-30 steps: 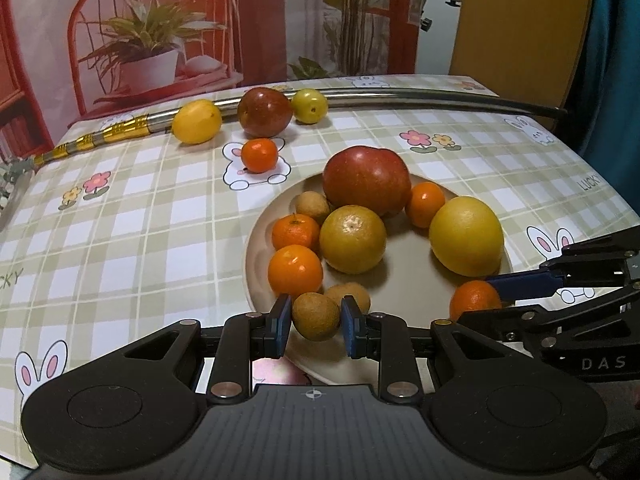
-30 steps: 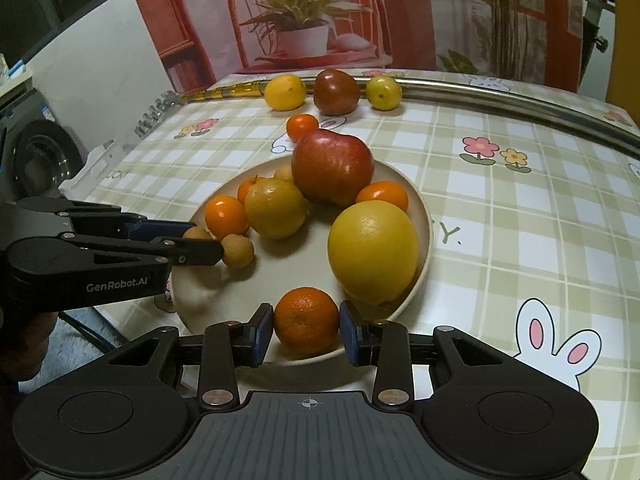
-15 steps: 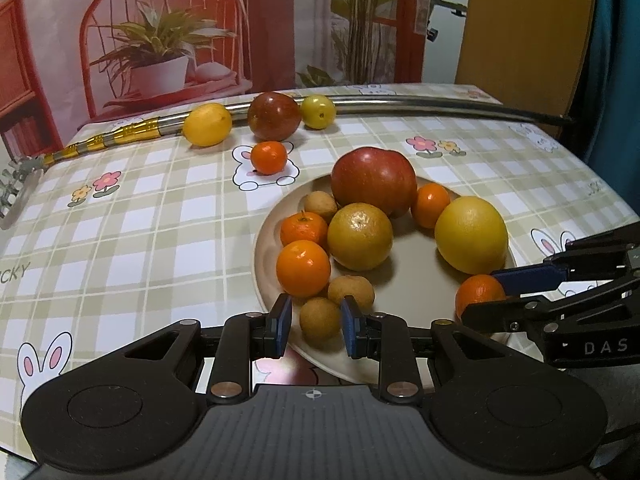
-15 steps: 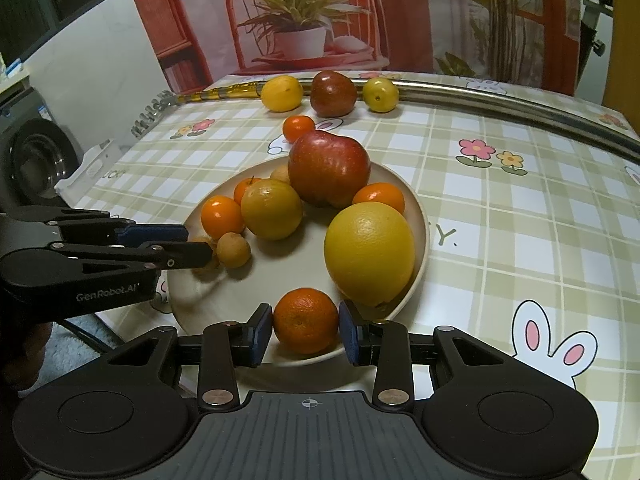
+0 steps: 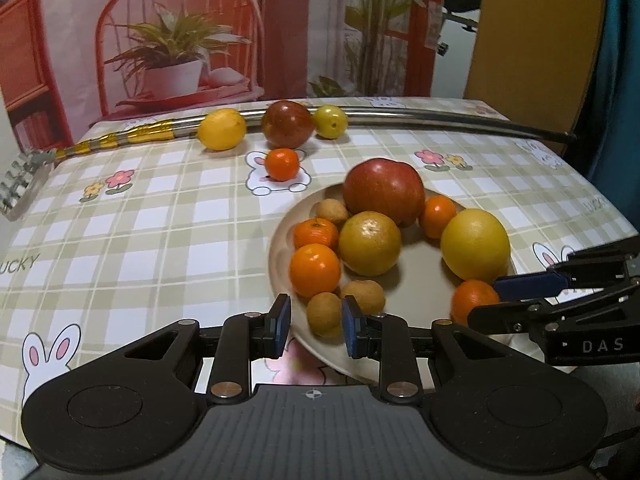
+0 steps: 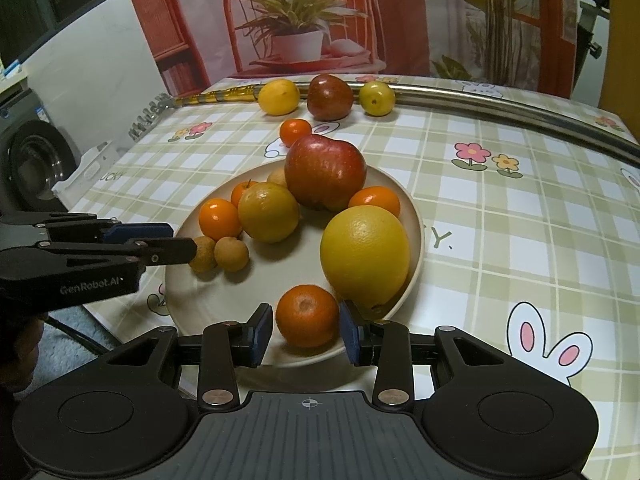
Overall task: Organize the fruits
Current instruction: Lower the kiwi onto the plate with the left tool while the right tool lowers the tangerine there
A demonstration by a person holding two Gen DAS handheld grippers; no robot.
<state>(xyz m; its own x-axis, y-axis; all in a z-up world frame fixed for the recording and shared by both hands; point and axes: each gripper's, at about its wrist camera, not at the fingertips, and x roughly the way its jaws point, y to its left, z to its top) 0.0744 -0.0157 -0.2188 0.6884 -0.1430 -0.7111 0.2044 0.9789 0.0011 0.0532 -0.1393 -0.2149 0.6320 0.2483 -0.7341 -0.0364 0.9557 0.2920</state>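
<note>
A beige plate holds a red apple, a yellow grapefruit, an orange, several tangerines and three brown longans. My left gripper is open at the plate's near rim. One longan rests on the plate between its blue pads, with a gap on the left side. My right gripper is open around a tangerine lying on the plate by the grapefruit. The left gripper reaches in from the left.
At the table's far side lie a lemon, a dark red apple and a small yellow-green fruit against a metal rod. A small tangerine sits just in front of them. The checked cloth left of the plate is bare.
My left gripper has opened and let the longan go onto the plate, then drawn back a little. The right gripper's fingers have eased apart from the tangerine.
</note>
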